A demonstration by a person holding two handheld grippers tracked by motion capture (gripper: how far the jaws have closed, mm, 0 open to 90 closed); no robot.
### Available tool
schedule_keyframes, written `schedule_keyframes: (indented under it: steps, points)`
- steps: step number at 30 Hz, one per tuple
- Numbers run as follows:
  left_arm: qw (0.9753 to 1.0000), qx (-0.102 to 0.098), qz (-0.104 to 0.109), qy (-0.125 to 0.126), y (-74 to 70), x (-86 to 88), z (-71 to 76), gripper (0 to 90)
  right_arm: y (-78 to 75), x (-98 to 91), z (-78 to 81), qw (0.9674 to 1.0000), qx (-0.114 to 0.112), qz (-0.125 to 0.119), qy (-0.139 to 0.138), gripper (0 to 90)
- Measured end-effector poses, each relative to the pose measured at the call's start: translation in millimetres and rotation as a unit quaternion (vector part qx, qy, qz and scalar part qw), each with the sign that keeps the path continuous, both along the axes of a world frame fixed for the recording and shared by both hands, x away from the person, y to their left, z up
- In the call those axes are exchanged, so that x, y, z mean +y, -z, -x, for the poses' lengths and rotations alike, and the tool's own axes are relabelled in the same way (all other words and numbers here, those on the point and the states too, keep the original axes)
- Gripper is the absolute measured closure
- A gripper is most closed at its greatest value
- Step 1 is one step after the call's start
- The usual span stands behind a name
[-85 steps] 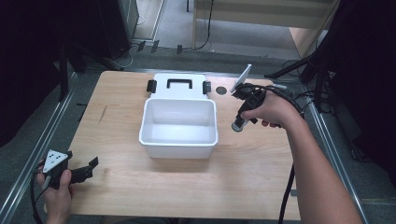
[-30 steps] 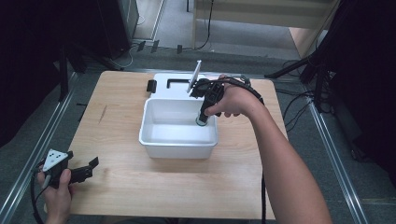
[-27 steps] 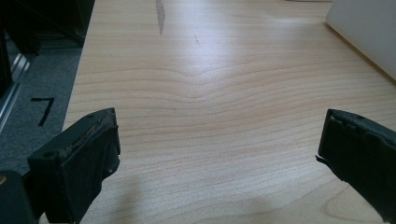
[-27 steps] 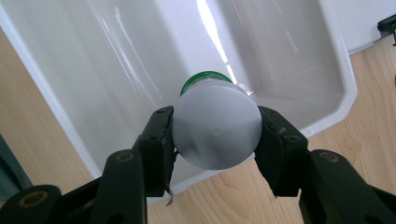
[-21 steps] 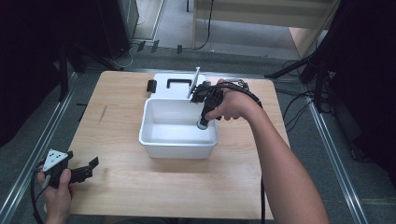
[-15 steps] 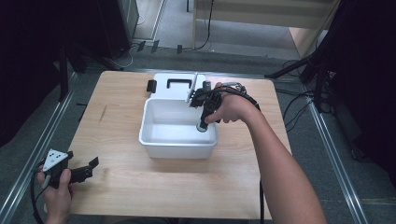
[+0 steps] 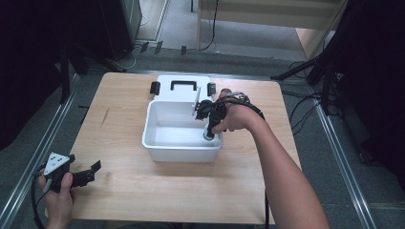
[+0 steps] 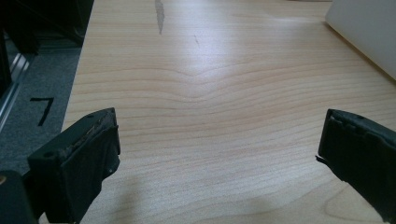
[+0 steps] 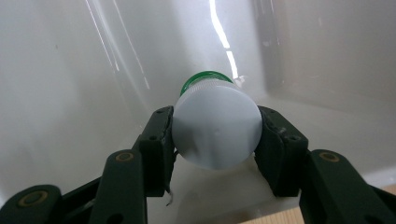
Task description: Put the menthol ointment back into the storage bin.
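- A white plastic tub (image 7: 181, 138) sits at the centre of the high view on the wooden bench (image 7: 124, 181); its white lid (image 7: 184, 90), with a black handle and two black clips, lies flat just behind it.
- Inside the tub, at its right end, is a small white bottle (image 9: 215, 128) with a green cap (image 9: 205, 77), clear of the tub's walls as far as the right gripper view shows.
- The right hand-held gripper (image 7: 210, 129) reaches down into the tub, its jaws pinching the bottle from both sides.
- The left hand-held gripper (image 7: 90, 171) lies at the lower left of the high view, its jaws spread wide over bare bench.
- Compared with 2.8 s ago, the right hand-held gripper has moved from right of the tub to inside it; the left one has stayed put.
- No label can be read on the bottle; a black mark like a "7" (image 8: 42, 109) is on the grey floor at the left of the left gripper view.
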State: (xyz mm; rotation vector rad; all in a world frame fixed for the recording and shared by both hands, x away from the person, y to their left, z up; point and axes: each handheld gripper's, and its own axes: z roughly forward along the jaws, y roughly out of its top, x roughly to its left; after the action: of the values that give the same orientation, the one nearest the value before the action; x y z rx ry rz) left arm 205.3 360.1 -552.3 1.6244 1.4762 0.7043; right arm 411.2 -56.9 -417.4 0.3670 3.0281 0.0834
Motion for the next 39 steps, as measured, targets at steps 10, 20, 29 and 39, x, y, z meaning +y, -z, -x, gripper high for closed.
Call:
schedule_keyframes:
  steps: [10,20,29,39]
  points:
    - [1.0000,0.002,0.000,0.001,0.0,0.1,-0.2,0.0,14.2,4.0,4.1,0.9994,-0.015,0.023,-0.022,51.6]
    - [1.0000,0.002,0.001,0.001,0.1,0.3,-0.4,0.0,16.9,12.6,6.9,0.9975,-0.045,0.031,-0.044,51.5]
    - [1.0000,0.002,0.005,0.002,0.2,0.7,-0.4,0.0,28.8,24.0,3.9,0.9976,-0.018,0.051,-0.044,51.6]
    - [1.0000,0.004,0.006,0.005,0.2,0.8,-0.7,0.0,32.2,27.7,3.0,0.9960,-0.011,0.079,-0.039,51.3]
